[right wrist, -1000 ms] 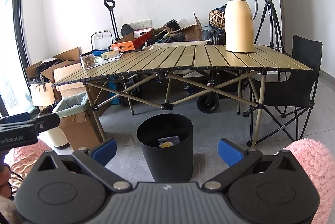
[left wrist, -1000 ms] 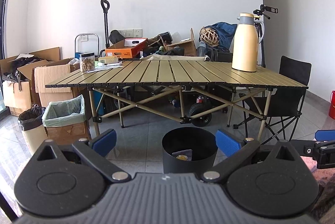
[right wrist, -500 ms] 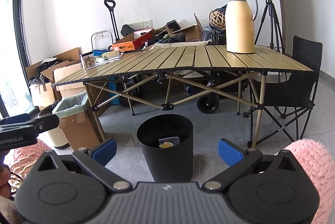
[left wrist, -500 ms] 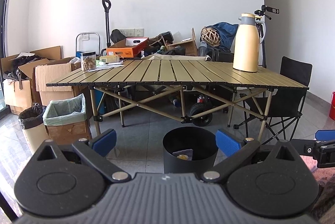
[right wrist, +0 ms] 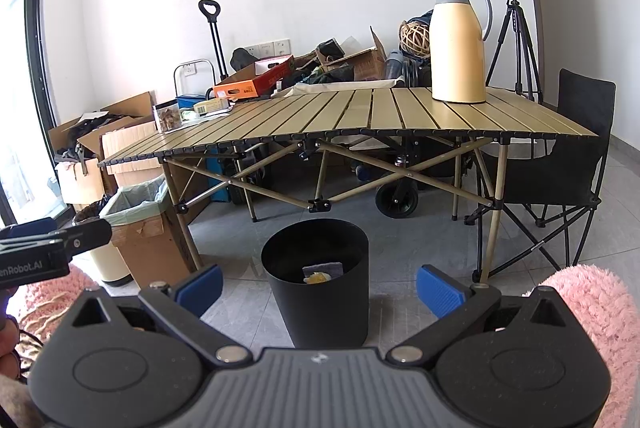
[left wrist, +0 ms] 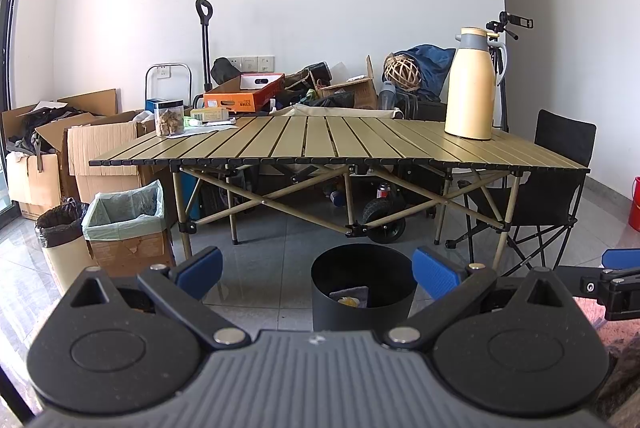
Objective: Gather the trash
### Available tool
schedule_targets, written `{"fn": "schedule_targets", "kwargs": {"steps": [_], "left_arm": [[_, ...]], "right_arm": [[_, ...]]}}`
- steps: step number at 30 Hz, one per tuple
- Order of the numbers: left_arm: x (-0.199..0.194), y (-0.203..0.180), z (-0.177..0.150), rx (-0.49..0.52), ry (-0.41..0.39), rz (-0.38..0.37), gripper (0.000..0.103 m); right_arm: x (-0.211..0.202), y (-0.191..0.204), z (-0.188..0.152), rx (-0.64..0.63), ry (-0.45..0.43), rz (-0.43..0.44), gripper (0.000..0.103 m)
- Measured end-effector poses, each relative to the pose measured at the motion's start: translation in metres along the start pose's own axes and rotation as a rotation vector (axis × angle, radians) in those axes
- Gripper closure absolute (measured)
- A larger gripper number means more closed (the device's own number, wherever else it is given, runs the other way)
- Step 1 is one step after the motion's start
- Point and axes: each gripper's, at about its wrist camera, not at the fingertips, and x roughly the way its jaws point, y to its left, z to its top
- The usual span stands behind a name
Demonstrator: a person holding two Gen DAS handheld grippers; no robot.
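A folding table (left wrist: 320,140) with a slatted olive top stands on the grey tiled floor (right wrist: 420,240). On its right part stands a cream thermos jug (left wrist: 472,84), upright. At the far left corner stands a clear jar (left wrist: 169,117), and just beside it lie a small box (left wrist: 210,114) and some papers (left wrist: 218,124). On the floor in front of the table stands a black bin (right wrist: 318,276).
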Motion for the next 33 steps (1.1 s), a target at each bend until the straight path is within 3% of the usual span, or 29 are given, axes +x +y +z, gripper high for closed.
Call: {"fn": "schedule_targets", "kwargs": {"steps": [33], "left_arm": [[-0.0029,0.0017,0.0033,-0.004,-0.004,-0.008,0.000]], "right_arm": [[-0.0001,-0.0012,0.0020,-0.001,0.000,-0.001,0.000]]}}
